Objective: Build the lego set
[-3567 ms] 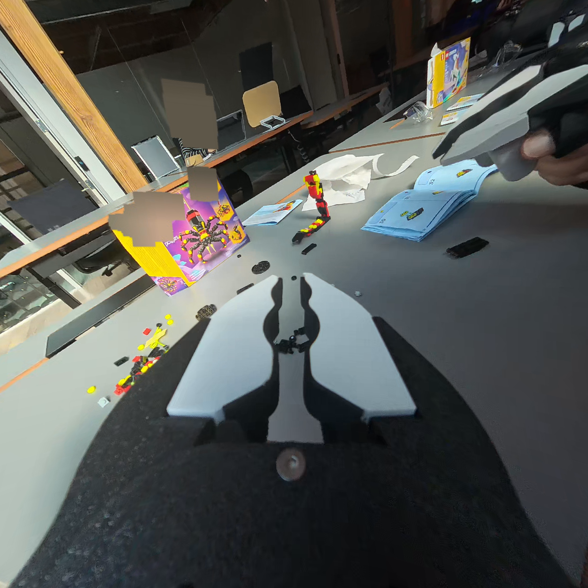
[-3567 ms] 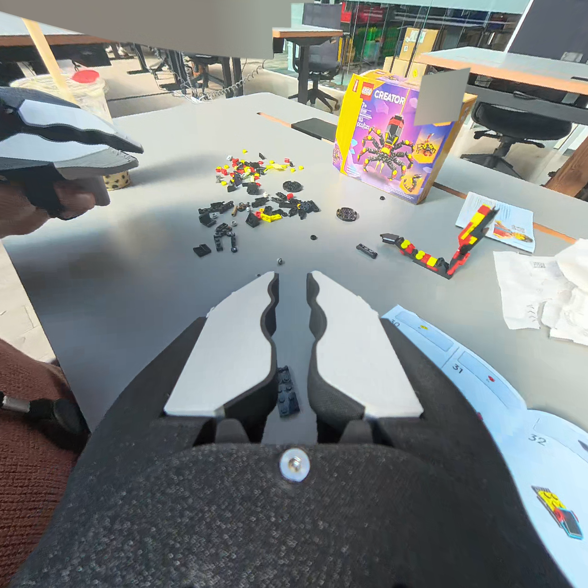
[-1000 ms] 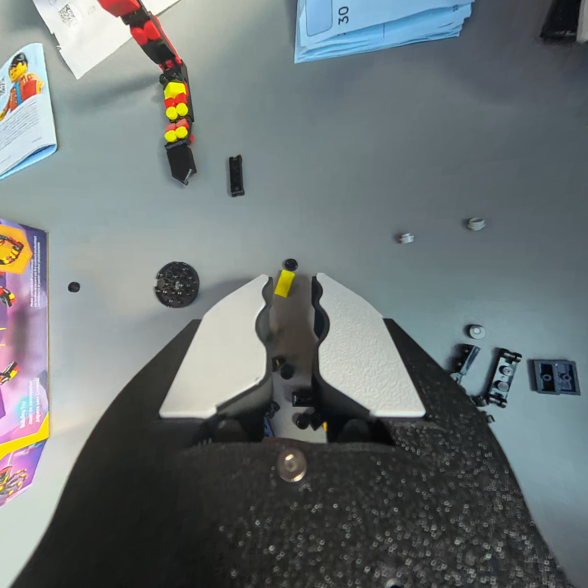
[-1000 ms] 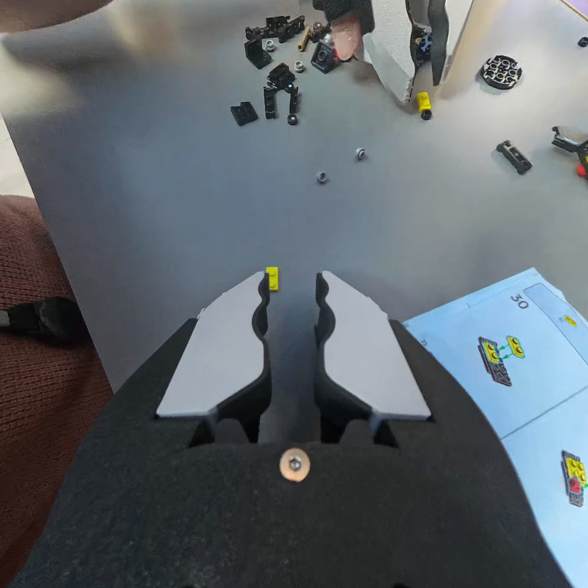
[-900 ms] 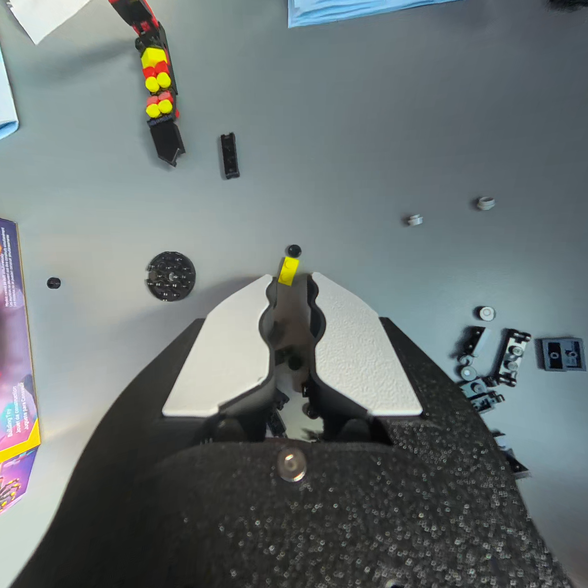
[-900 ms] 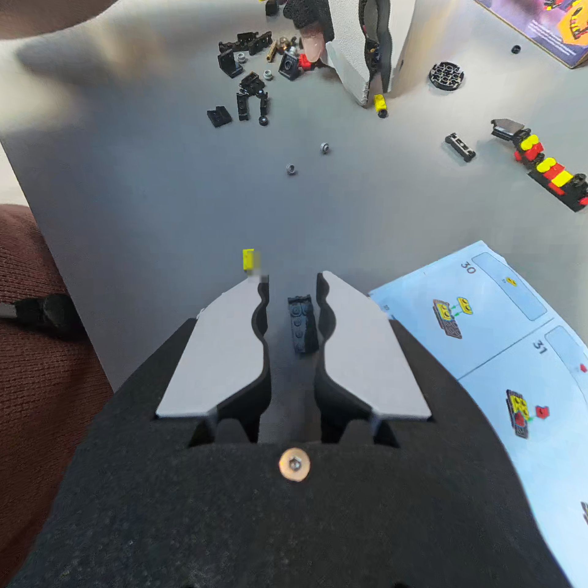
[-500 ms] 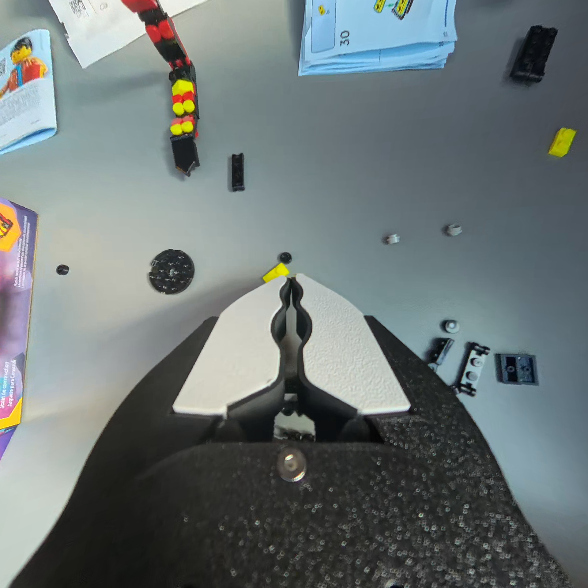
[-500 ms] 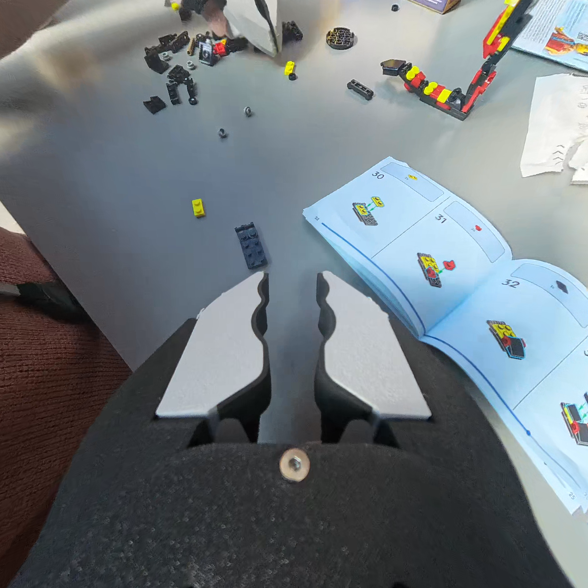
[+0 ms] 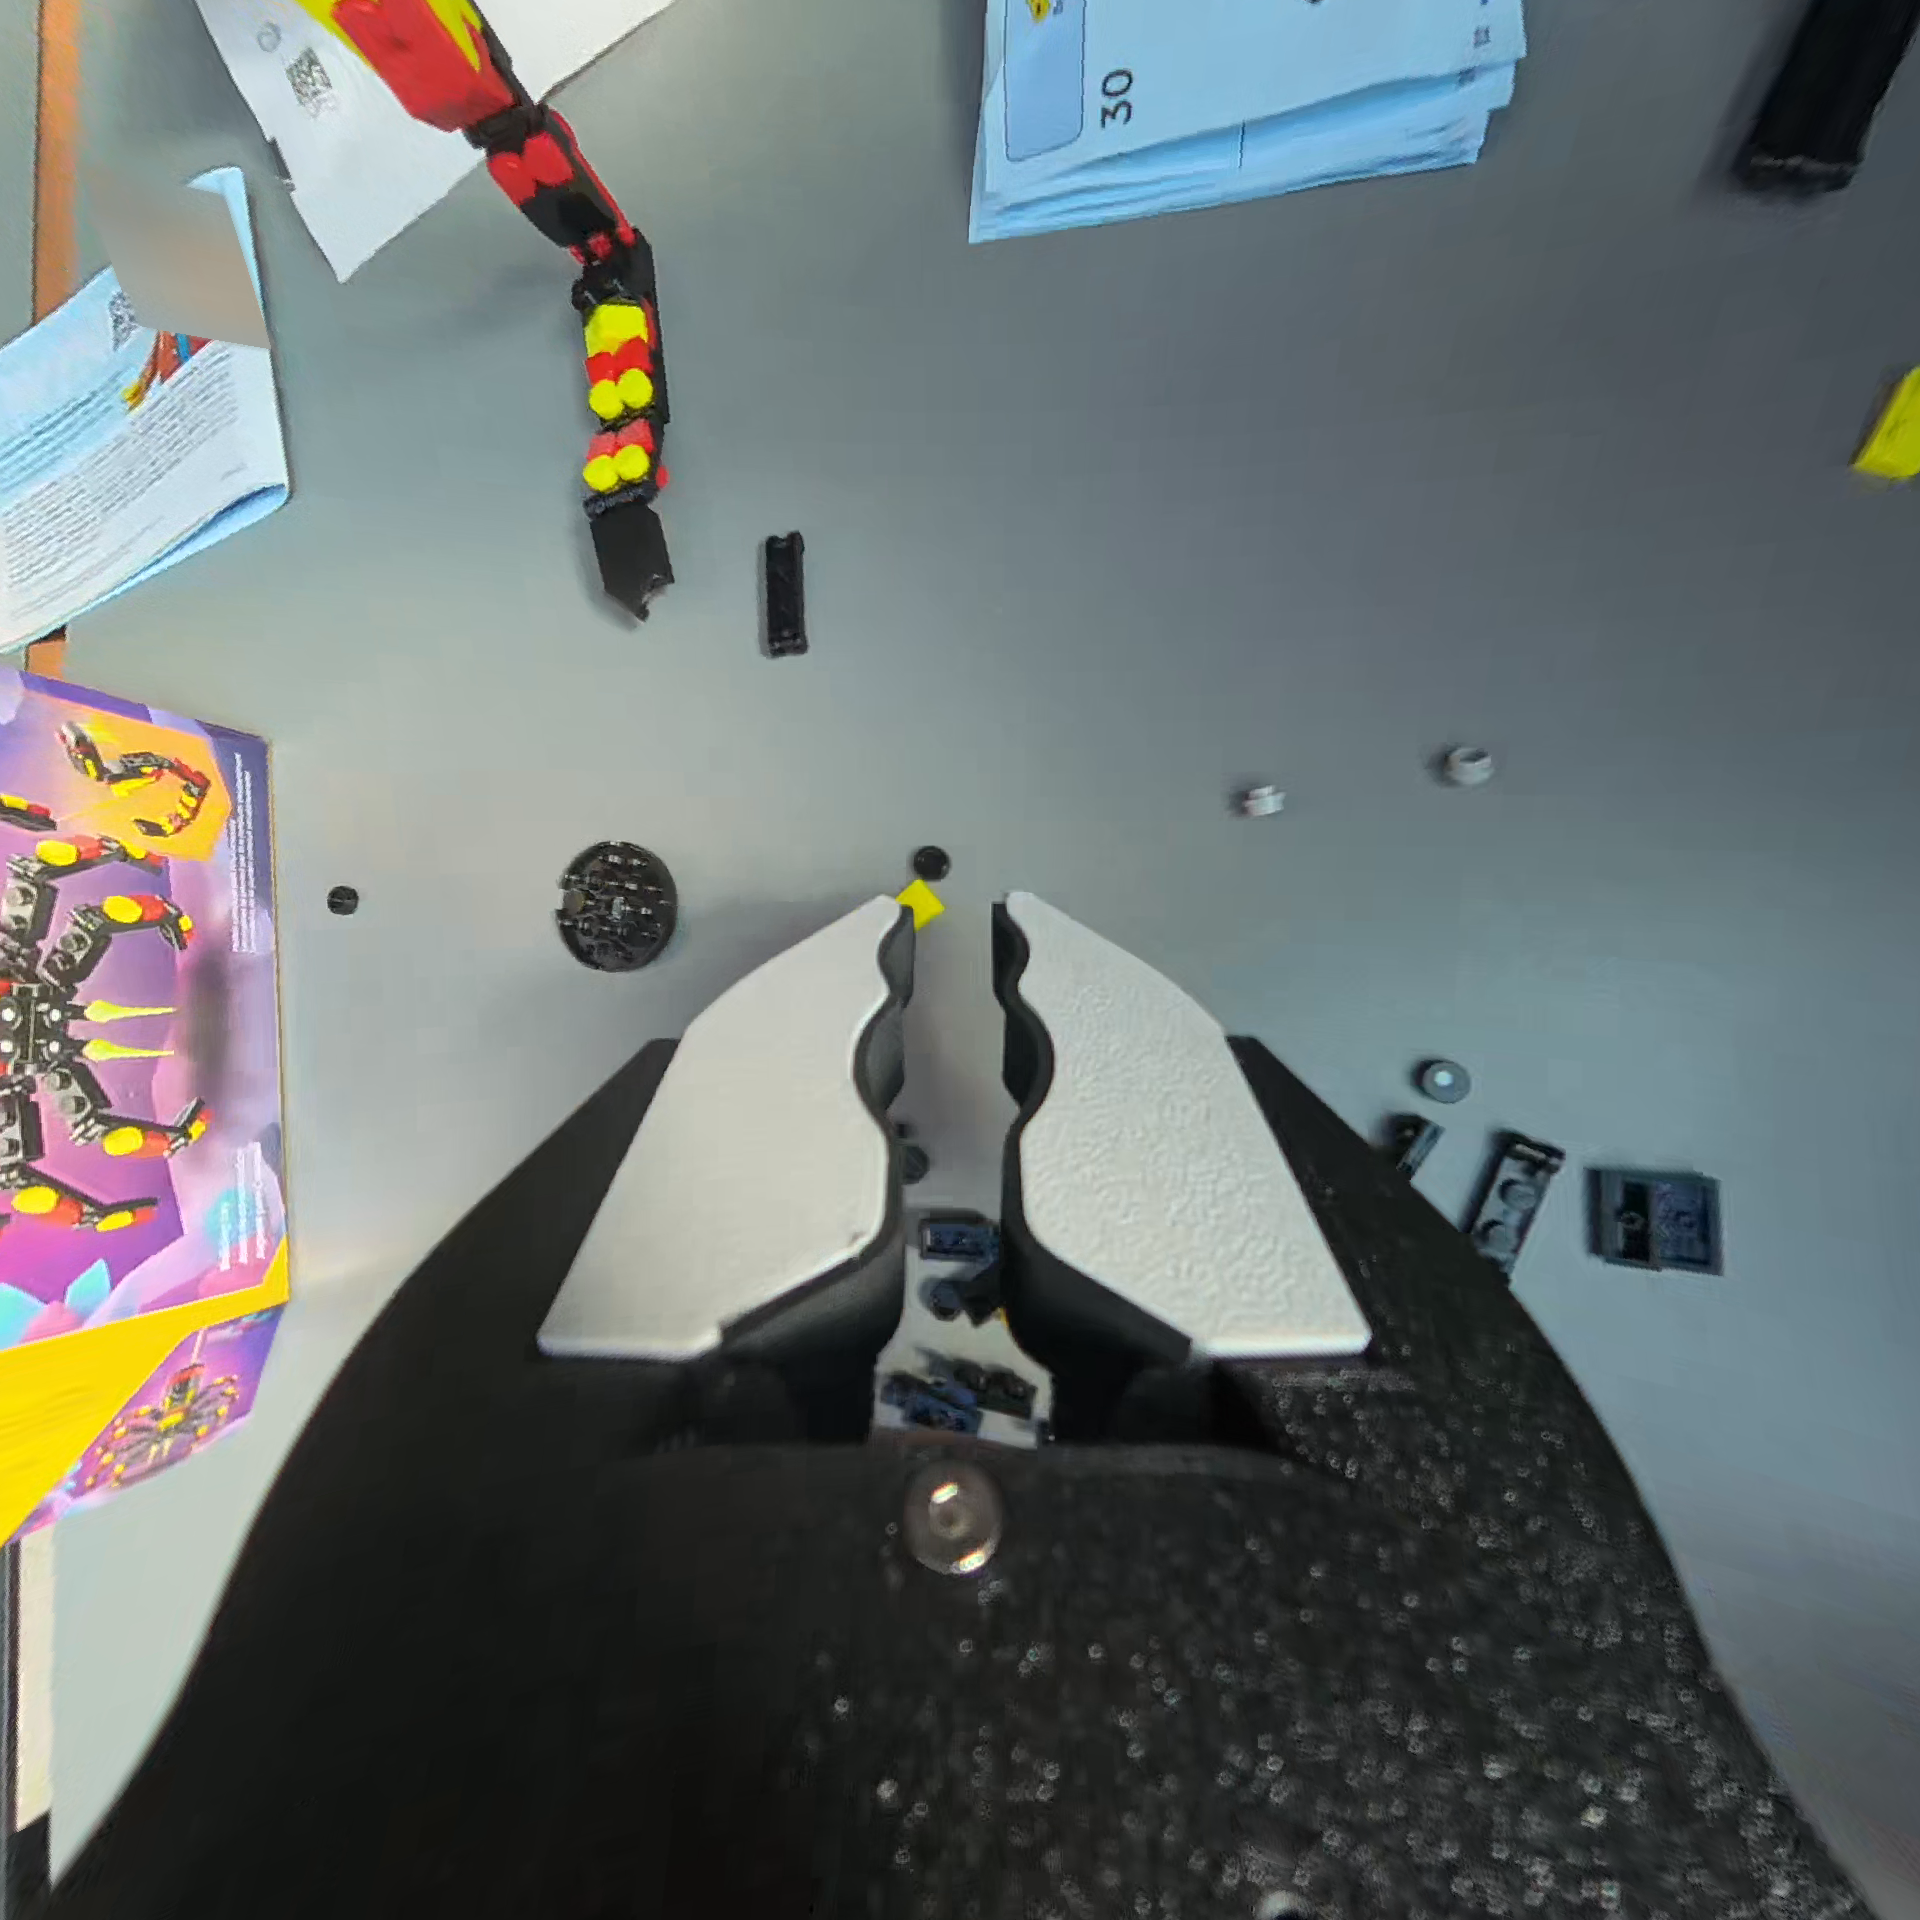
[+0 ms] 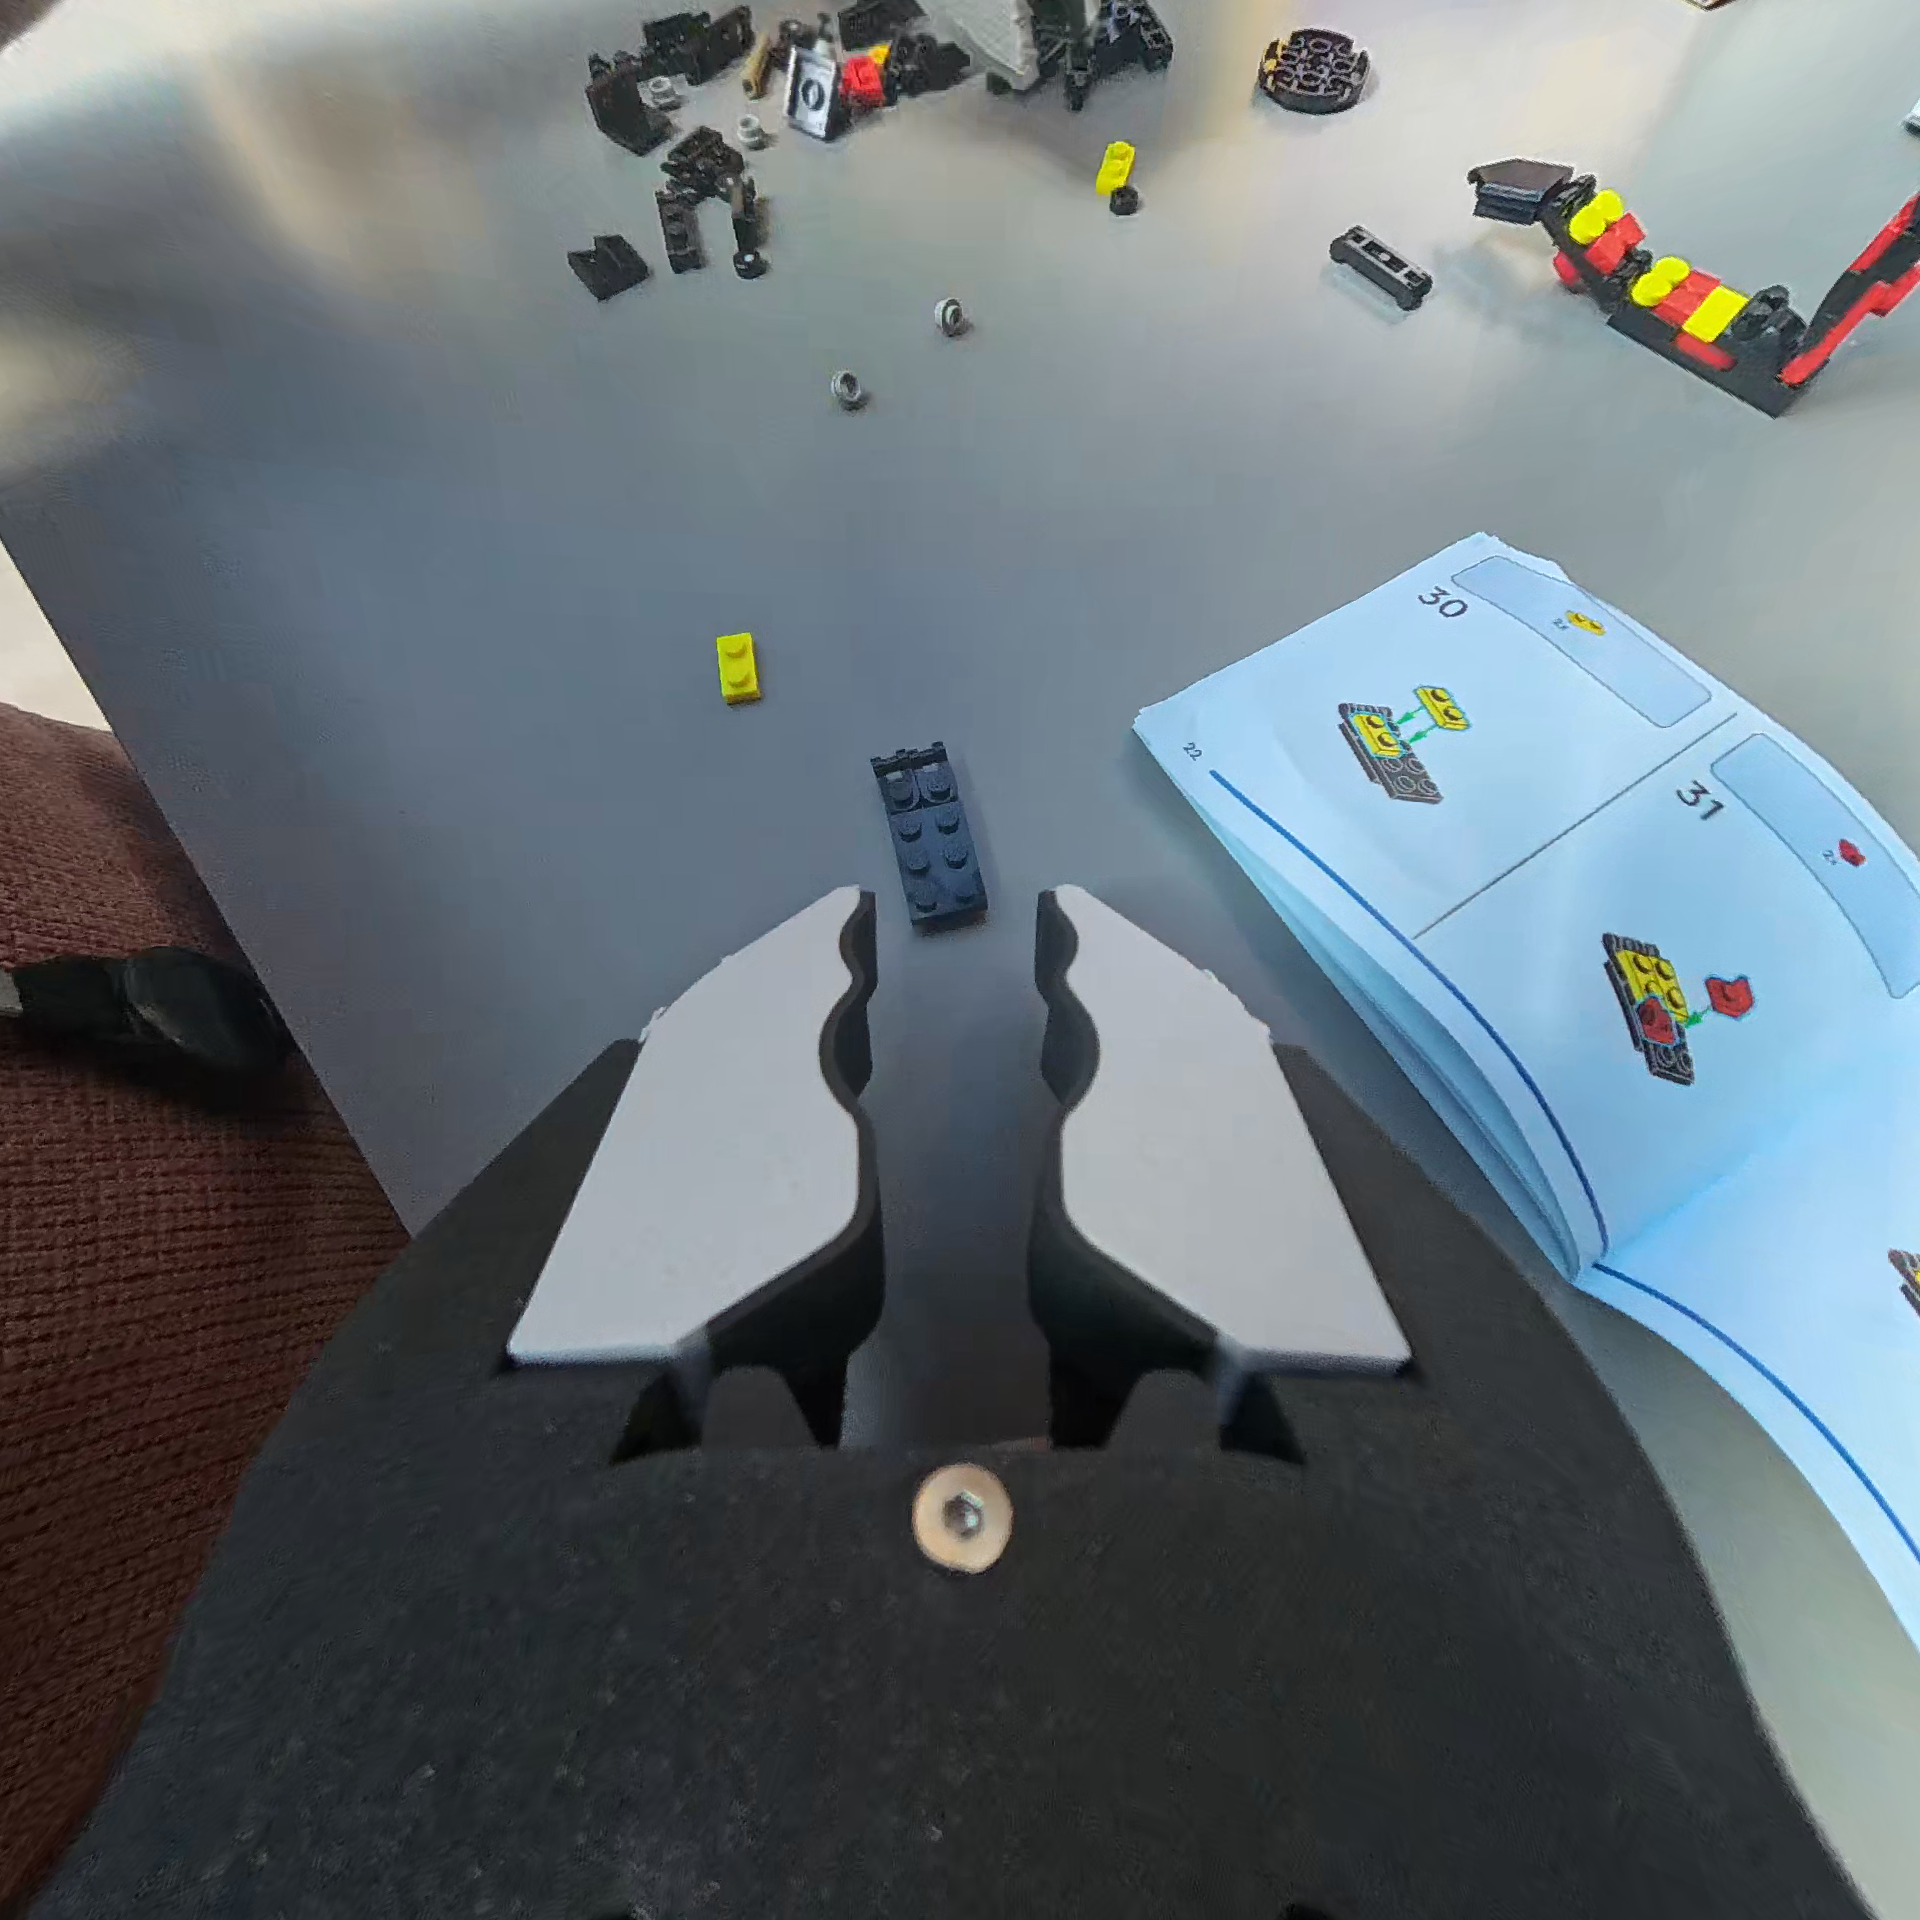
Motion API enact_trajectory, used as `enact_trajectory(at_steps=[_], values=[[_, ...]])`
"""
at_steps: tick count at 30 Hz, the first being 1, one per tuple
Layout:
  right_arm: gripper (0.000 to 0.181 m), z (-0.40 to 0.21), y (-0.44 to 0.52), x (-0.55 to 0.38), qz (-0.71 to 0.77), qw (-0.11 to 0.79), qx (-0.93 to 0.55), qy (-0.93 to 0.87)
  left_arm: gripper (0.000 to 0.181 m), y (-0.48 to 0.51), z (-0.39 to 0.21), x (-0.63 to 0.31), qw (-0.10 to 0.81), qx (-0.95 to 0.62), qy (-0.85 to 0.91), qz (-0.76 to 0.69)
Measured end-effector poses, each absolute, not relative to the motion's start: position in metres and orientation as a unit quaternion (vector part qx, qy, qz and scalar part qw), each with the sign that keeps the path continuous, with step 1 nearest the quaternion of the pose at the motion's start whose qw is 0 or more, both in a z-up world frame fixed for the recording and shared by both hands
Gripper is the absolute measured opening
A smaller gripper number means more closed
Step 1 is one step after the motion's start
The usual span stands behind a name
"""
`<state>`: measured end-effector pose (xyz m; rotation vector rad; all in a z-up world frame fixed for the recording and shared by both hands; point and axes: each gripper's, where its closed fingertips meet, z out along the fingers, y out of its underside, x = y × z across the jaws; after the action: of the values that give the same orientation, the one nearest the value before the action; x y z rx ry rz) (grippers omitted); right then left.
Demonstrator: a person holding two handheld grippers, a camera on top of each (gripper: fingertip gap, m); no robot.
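Two yellow plates (image 10: pixel 738 669) (image 10: pixel 1115 166) and one dark plate (image 10: pixel 933 836) lie loose.

grey table (image 10: pixel 312 499), glossy sheen, wooden edge strip (image 9: pixel 47 125)

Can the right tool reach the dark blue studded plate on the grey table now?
Probably yes: the right tool is open, the dark blue studded plate lies just beyond its tips, with nothing between them.

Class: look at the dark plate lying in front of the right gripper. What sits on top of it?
Nothing: the dark plate shows only bare studs, a clip piece at its far end. Its underside against the table is hidden.
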<state>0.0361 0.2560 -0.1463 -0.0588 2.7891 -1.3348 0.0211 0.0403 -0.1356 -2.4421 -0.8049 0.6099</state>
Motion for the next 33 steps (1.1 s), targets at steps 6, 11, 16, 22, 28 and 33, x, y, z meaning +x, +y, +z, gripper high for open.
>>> enact_trajectory(at_steps=[6, 11, 16, 22, 28, 33], values=[[0.029, -0.142, 0.254, 0.040, -0.443, 0.042, -0.025, 0.895, 0.024, 0.027, -0.156, 0.011, 0.259, -0.937, -0.210, 0.107], [0.029, -0.146, 0.262, 0.037, -0.440, 0.054, -0.008, 0.896, 0.012, 0.030, -0.166, 0.004, 0.252, -0.947, -0.185, 0.072], [0.029, -0.147, 0.270, 0.026, -0.438, 0.049, 0.006, 0.898, 0.008, 0.030, -0.166, 0.000, 0.269, -0.938, -0.206, 0.070], [0.029, -0.149, 0.264, 0.025, -0.434, 0.039, -0.002, 0.900, 0.008, 0.095, -0.124, 0.016, 0.364, -0.879, -0.252, 0.176], [0.016, -0.149, 0.251, 0.031, -0.437, 0.041, -0.034, 0.898, 0.008, 0.213, -0.129, 0.044, 0.386, -0.862, -0.293, 0.153], [0.003, -0.146, 0.250, 0.031, -0.431, 0.050, -0.038, 0.900, 0.008, 0.237, -0.141, 0.043, 0.372, -0.876, -0.282, 0.124]])
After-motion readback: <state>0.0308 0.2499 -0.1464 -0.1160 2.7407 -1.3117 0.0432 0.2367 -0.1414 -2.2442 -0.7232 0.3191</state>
